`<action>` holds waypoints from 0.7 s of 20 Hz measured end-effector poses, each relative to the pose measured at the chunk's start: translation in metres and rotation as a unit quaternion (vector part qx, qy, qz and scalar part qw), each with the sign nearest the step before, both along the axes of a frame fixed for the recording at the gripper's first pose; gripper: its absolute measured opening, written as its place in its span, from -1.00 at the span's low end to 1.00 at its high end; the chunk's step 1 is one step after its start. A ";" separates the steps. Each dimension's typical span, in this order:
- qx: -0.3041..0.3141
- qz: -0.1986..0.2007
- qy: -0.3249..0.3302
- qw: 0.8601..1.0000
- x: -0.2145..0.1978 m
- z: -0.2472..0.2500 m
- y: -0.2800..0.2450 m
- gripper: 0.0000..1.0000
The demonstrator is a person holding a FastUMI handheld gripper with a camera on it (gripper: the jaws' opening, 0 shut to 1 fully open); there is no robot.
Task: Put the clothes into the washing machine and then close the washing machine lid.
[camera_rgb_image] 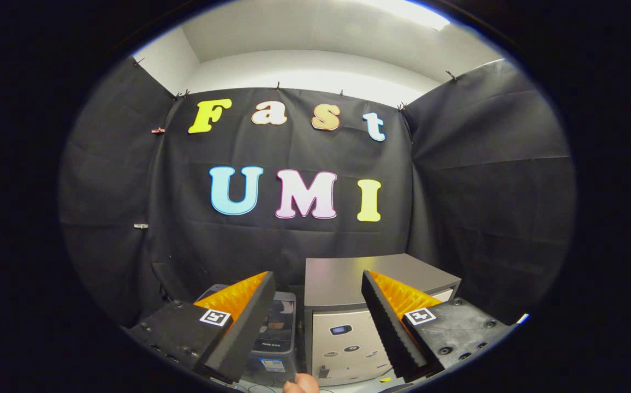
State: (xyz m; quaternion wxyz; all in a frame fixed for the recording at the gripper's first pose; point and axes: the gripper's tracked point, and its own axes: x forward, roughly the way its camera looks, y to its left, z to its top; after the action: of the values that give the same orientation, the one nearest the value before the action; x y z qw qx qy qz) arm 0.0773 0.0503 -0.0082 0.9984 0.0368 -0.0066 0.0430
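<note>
The gripper [318,284] hangs with its 2 fingers spread wide and nothing between them, while beyond them at about 12 o'clock sits a gray box-like machine [348,284] with its flat top down, a smaller dark appliance [277,327] touching its 9 o'clock side.

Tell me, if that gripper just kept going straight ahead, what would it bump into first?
Probably the grey box-shaped machine seen between the open gripper fingers, with the black cloth wall behind it. Depth is hard to judge here.
</note>
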 end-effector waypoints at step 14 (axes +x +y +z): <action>0.010 -0.023 0.011 1.000 0.003 -0.018 -0.030 0.99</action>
State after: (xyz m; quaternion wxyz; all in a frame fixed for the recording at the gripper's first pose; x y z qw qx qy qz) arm 0.0799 0.0199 -0.0258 0.9987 0.0471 0.0026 0.0198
